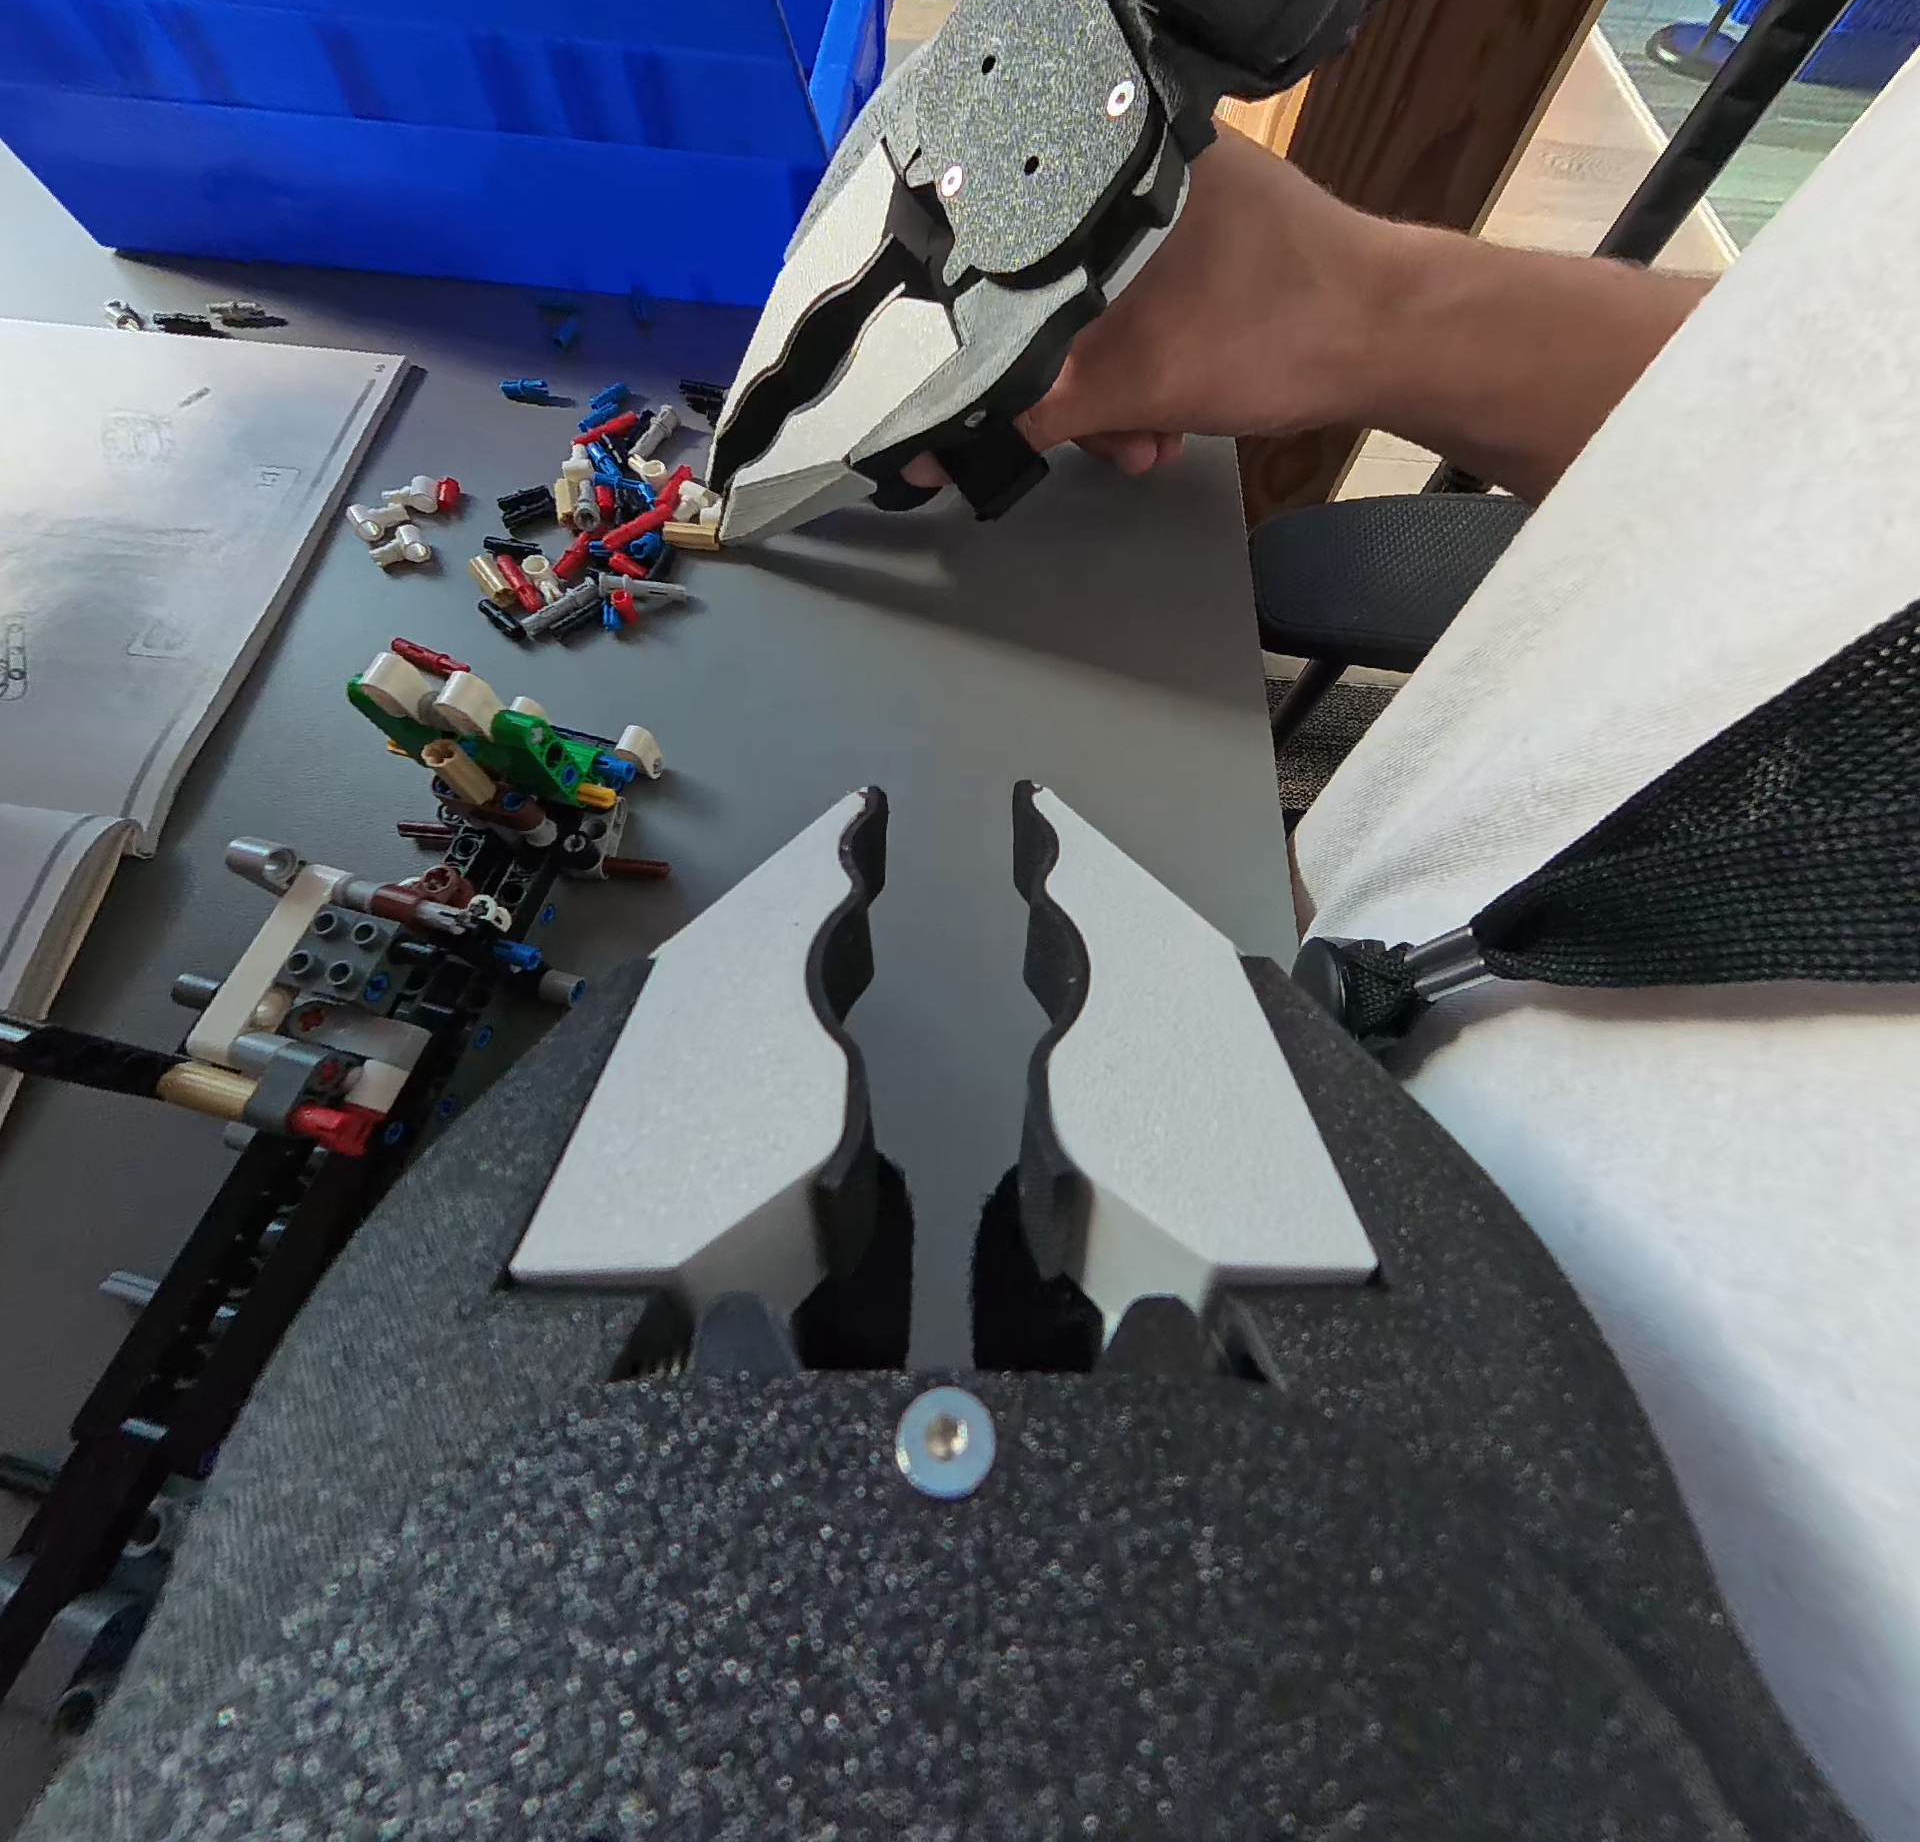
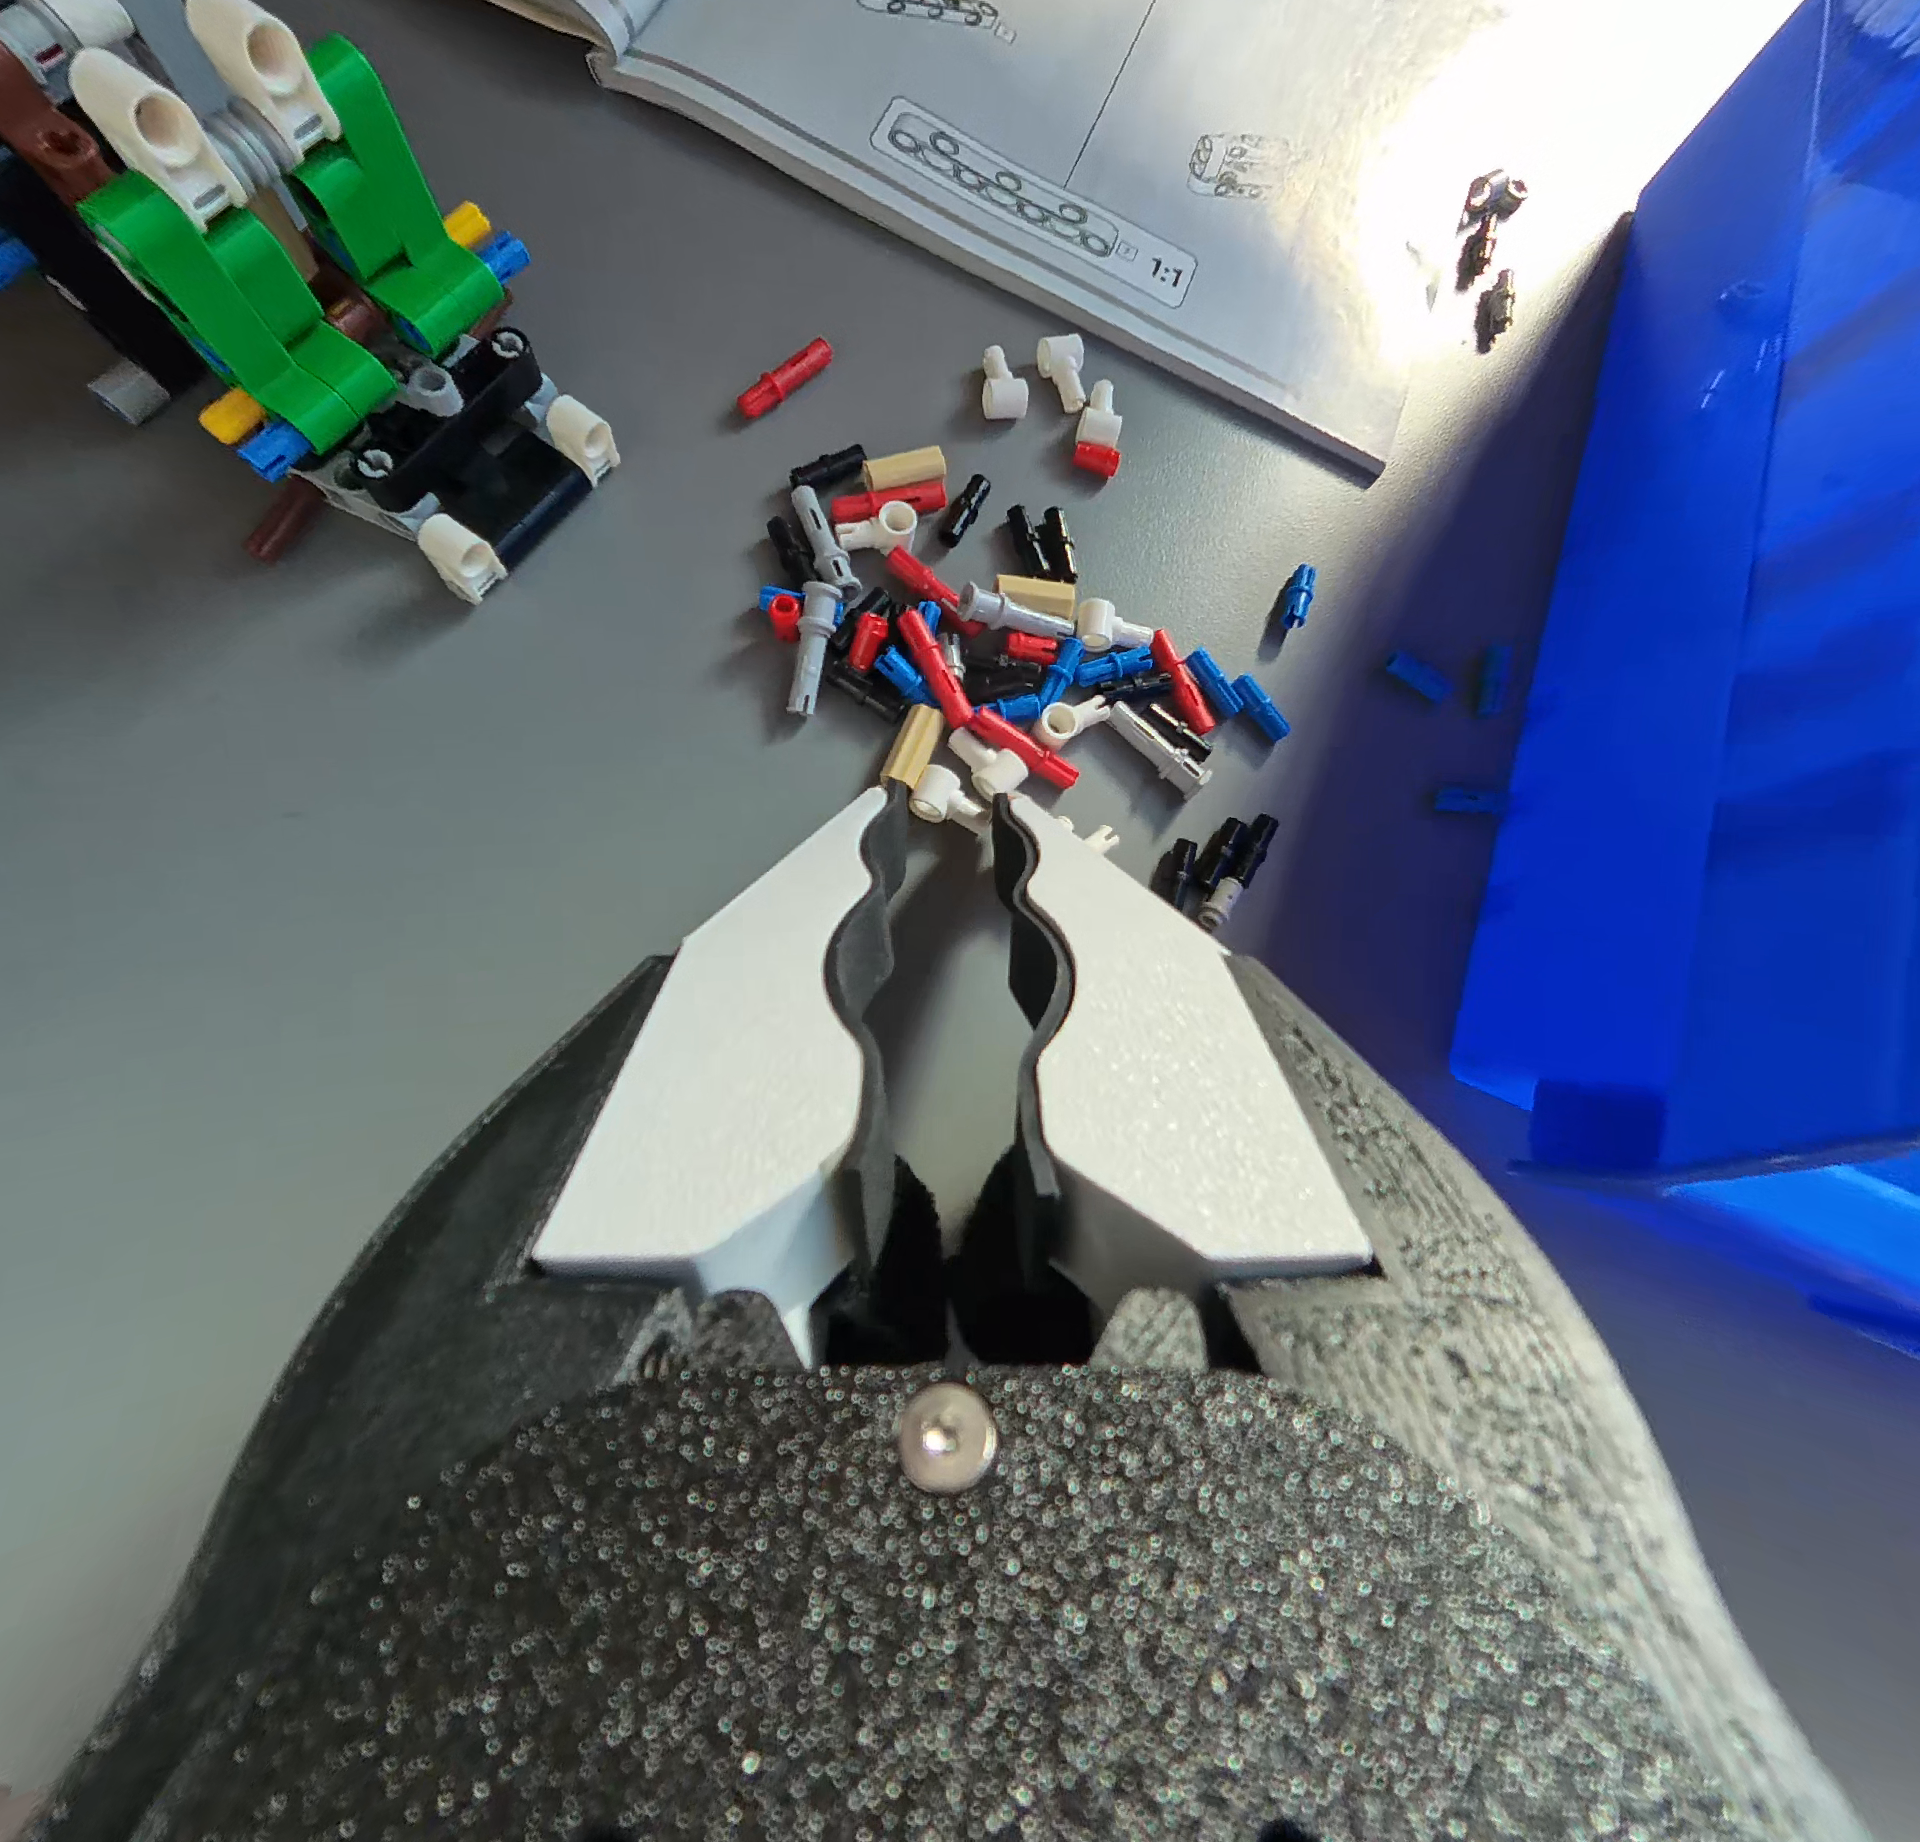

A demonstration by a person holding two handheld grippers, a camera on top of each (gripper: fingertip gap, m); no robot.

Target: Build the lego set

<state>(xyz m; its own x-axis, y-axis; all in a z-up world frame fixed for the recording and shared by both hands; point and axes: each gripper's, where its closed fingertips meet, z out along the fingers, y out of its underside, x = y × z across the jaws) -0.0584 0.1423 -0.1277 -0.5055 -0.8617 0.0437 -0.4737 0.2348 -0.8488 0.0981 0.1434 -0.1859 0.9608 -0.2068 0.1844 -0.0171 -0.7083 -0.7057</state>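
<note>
While the left gripper (image 1: 948, 795) hangs over bare table (image 1: 935, 649) with its jaws spread and nothing between them, the right gripper (image 2: 940, 805) noses into the near edge of a pile of pins (image 2: 987, 639); its jaws stand parted too, with table showing between the pads, so it grips nothing. A white connector (image 2: 935, 790) lies right at the mouth of the right jaws, just ahead of the tips, and a tan sleeve (image 2: 912, 745) lies just beside the left fingertip (image 2: 871, 805); whether either tip touches them I cannot tell. A few black pins (image 2: 1226, 852) lie just right of the right jaws. Beyond the tips the pile spreads out in red, blue, black, grey and white; three white connectors (image 2: 1049, 390) and a lone red pin (image 2: 784, 377) lie apart on its far side. Ahead and left of the right jaws stands a half-built model (image 2: 312, 306) with green arms and white caps; from the left gripper it sits near, just left of the jaws. Farther ahead lies an open booklet (image 2: 1039, 109), and to the right of the right jaws stands a blue bin (image 2: 1714, 649). By my judgement the build is partway: the model is partly assembled, many pins lie loose, and no piece is picked up yet.
</note>
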